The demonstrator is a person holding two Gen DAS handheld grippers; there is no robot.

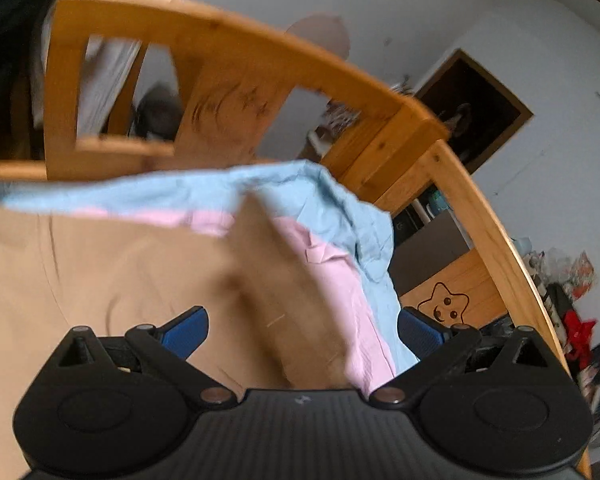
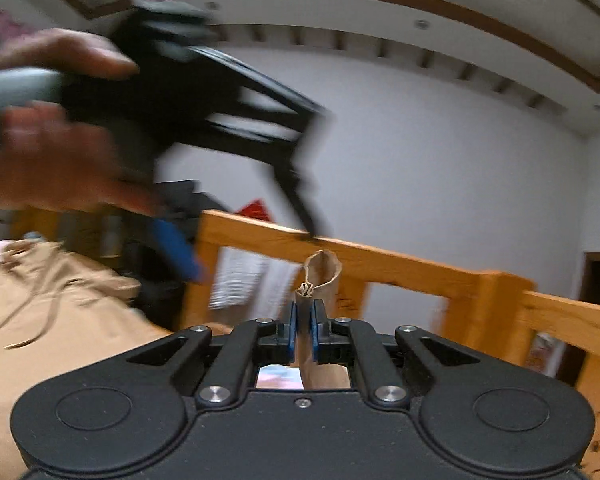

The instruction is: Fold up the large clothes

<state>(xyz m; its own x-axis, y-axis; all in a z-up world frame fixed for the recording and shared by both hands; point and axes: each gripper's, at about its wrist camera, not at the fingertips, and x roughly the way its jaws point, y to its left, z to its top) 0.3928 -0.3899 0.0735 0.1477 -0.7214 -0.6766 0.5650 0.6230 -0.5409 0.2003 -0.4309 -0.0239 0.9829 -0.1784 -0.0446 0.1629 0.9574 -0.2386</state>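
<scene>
While the R gripper [image 2: 303, 330] pinches a fold of tan cloth [image 2: 318, 276] between its 2 nearly shut pads, the L gripper [image 1: 302, 330] gapes wide w/ nothing gripped. The tan garment [image 1: 100, 280] lies spread on pink [image 1: 340, 280] and blue [image 1: 260, 192] sheets, beside a wood rail [image 1: 480, 208].

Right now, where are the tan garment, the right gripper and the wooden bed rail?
tan garment [image 1: 120, 272]: left wrist view, flat middle of the cloth.
right gripper [image 2: 303, 334]: right wrist view, between its fingertips.
wooden bed rail [image 2: 400, 266]: right wrist view, top bar.
</scene>
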